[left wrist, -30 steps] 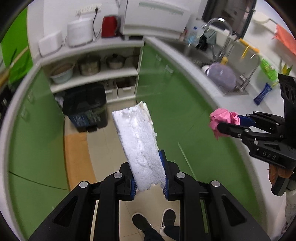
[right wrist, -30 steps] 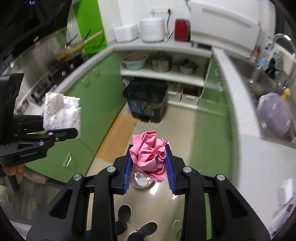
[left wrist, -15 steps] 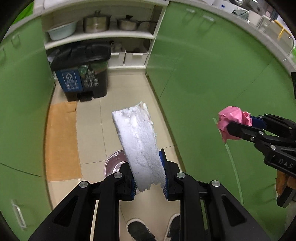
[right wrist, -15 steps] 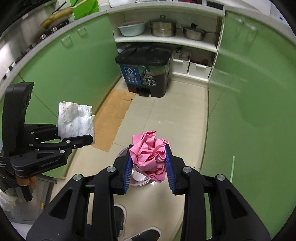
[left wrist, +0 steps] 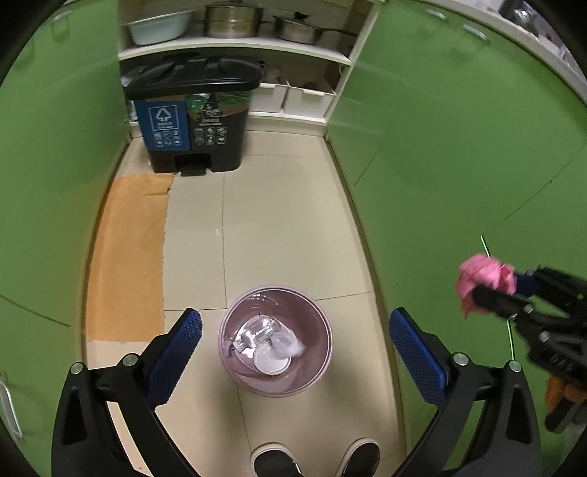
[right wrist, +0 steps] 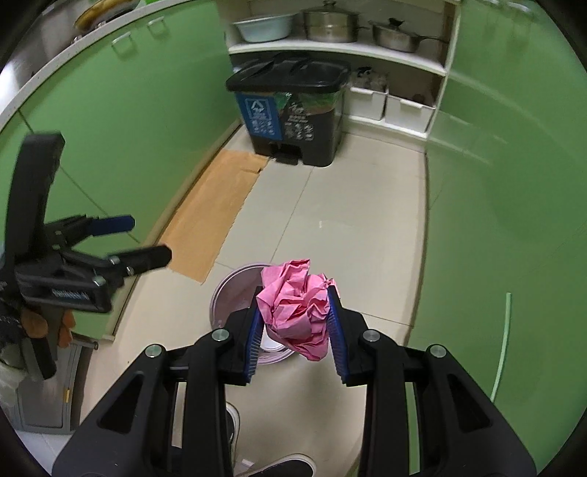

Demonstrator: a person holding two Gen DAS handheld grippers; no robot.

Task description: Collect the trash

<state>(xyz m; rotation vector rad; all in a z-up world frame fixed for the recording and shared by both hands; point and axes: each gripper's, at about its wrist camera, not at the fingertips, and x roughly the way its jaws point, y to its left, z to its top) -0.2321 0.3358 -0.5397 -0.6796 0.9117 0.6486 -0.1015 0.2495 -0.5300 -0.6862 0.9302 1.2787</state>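
Left claw [left wrist: 293,352] just sprung wide, nothing between the pads, directly above pink bin [left wrist: 234,352] on floor. Right claw [right wrist: 295,323] pinching crumpled pink paper [right wrist: 297,312], bin just below and slightly left; needs only a short shift over.

Narrow kitchen aisle, seen from above. Floor [left wrist: 286,220]: pale beige tiles, glossy, soft overhead reflections. Green cabinet fronts [left wrist: 458,154] run along both sides ahead of the jaws. Tan mat [left wrist: 128,253] lies flat along the foot of the left cabinets. Far end: white open shelving [right wrist: 341,47] carrying a pale basin [right wrist: 264,27] and two steel pots [right wrist: 332,25], white storage bins [right wrist: 407,108] on the lowest level. A black pedal bin [left wrist: 194,113] with a blue recycling label stands before the shelving.
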